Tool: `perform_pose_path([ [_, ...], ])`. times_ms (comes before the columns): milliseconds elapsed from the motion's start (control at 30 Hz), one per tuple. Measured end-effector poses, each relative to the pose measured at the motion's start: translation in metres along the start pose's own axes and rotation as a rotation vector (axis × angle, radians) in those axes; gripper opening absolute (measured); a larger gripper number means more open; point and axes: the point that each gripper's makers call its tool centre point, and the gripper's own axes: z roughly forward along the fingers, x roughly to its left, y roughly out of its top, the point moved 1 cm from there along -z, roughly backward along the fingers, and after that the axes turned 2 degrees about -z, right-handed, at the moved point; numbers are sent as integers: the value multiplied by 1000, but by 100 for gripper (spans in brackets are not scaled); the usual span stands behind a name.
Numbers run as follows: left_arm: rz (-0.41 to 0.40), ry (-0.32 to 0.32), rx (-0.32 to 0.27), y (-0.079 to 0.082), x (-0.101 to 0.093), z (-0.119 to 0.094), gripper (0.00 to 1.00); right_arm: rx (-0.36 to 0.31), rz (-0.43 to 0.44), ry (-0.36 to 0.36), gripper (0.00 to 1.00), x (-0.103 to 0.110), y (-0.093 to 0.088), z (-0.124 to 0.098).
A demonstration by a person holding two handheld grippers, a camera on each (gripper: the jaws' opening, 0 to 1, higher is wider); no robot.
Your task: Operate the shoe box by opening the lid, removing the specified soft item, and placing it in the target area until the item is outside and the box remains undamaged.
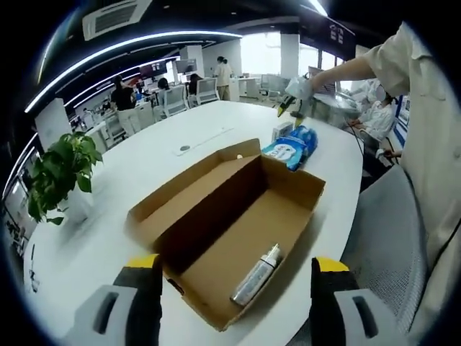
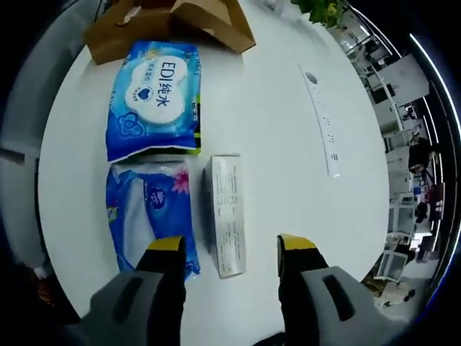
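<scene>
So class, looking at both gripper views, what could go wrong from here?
1. The right tongs hang open above the small white carton, not a soft pack, and might grab the wrong item.
2. The tissue pack lies close to the table edge and a nudge could push it off.

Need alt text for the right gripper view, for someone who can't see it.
Open right tongs hang over a white table, above a small white carton. Left of the carton lie two blue soft packs, one beyond the other, and the brown shoe box sits at the table's far end.
</scene>
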Motion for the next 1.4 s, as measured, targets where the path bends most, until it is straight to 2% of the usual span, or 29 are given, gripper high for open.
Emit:
perform_pose_path([
  [167, 49, -30, 9, 3, 2, 5, 83, -27, 110, -35, 59, 5, 0, -17],
  [400, 111, -87, 48, 4, 6, 14, 78, -65, 200, -67, 71, 17, 1, -42],
  [600, 166, -150, 91, 6, 7, 26, 71, -132, 299, -75, 83, 40, 11, -63],
  [667, 173, -188, 111, 6, 6, 30, 69, -155, 333, -94, 86, 46, 14, -70],
  [767, 191, -208, 124, 8, 8, 35, 68, -197, 384, -103, 89, 54, 19, -79],
  [900, 216, -251, 172, 2, 10, 44, 67, -259, 469, -125, 96, 66, 28, -93],
  [1067, 248, -292, 230, -7, 12, 53, 65, -323, 543, -127, 96, 84, 40, -108],
  [1400, 354, -403, 363, -30, 3, 70, 65, -442, 643, -142, 96, 119, 63, -130],
])
